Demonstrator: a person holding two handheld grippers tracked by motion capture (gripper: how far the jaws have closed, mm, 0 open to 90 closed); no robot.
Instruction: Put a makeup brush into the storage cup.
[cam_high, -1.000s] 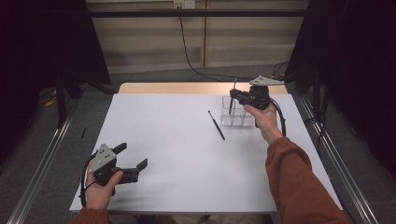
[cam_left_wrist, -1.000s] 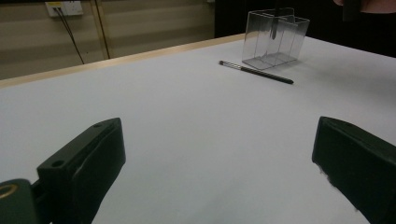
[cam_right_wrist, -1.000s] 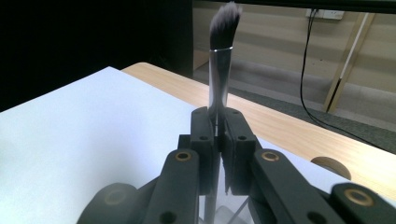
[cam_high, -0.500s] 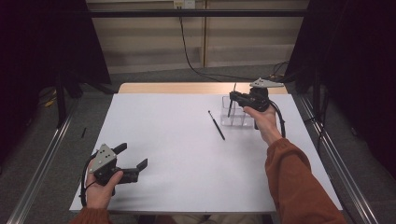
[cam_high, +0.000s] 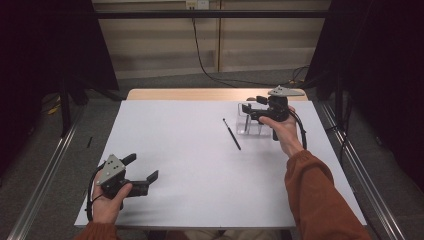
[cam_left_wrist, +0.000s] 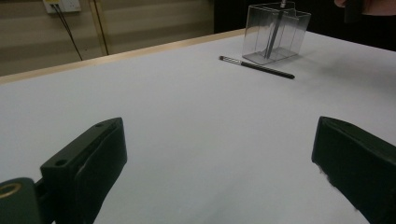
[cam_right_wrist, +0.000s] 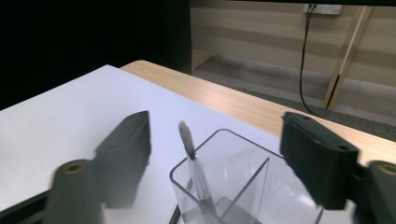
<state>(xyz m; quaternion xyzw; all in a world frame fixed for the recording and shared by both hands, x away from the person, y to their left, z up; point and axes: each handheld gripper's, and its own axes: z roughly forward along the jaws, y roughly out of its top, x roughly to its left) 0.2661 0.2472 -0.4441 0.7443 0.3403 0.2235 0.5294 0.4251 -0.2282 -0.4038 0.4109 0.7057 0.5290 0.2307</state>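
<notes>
Right gripper (cam_right_wrist: 215, 158), jaws just opened, frees a light, probably slippery brush (cam_right_wrist: 194, 168) inside the clear holder (cam_right_wrist: 280, 214); regrip mid-handle.

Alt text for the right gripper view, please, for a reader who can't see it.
A thin makeup brush stands bristles-up in a clear divided holder, between the open jaws of the right gripper, which have just been opening and do not touch it. The holder sits on a white table, with a wooden edge and a striped wall behind.

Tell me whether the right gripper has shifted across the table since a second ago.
No. In the high view the right gripper hangs over the clear plastic holder as before; only its jaws have just been opening, off the brush standing inside.
</notes>
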